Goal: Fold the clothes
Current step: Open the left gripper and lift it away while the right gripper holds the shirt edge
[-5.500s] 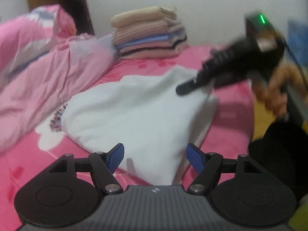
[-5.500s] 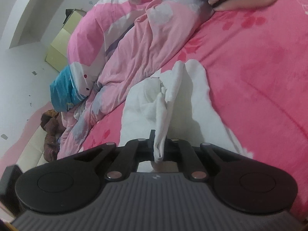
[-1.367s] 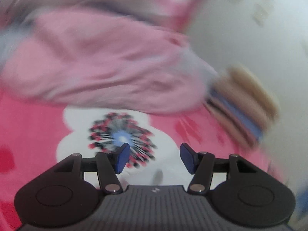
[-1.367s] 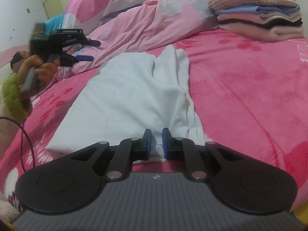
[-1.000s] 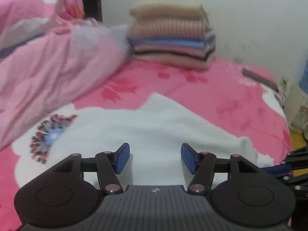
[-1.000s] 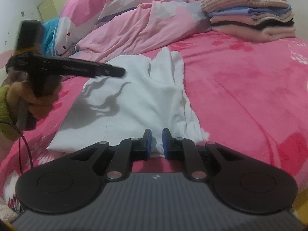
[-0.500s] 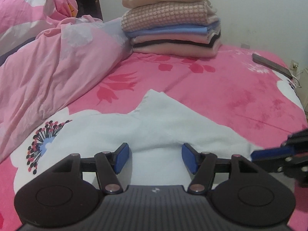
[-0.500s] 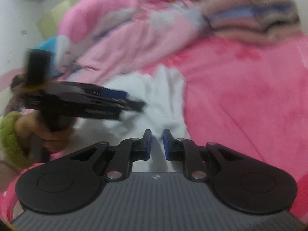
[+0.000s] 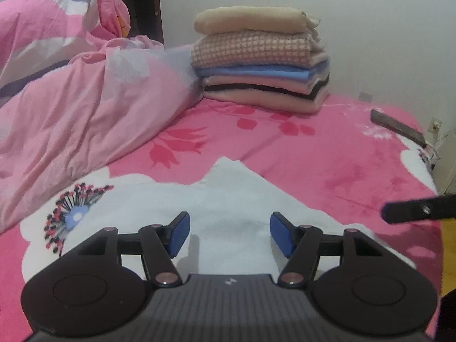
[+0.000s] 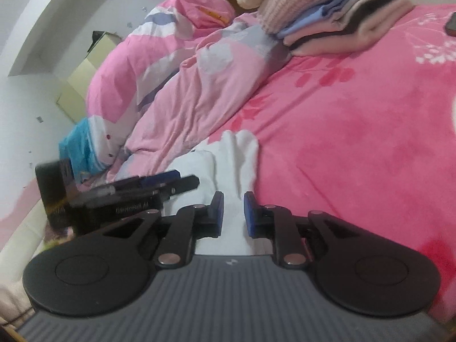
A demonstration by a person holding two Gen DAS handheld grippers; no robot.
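Right gripper [image 10: 232, 213] just eased apart to a narrow gap, pads no longer pinching, white cloth visible in the slot but not squeezed; a moment ago nearly shut at the hem of the white garment [image 10: 228, 165], now tilted over and loosened, so probably letting go after a fold, or readying a fresh bite. Left gripper [image 9: 229, 233] standing wide, blue pads [image 9: 178, 233] hovering over the garment's near edge with nothing clamped, swung in from the quilt side a second back and settled here. White garment lying flat on the pink bedsheet [image 9: 327, 154], one pointed corner aimed toward the stack of folded clothes [image 9: 262, 59] by the wall. Next fold looks ready to begin, judging by both tools parked at the near edge. Left view alone giving the full stack and the dark tip of the other tool at far right; right view alone showing the crumpled pink quilt [image 10: 185, 85] running down to a blue bundle, plus the left tool from the side, blurred.
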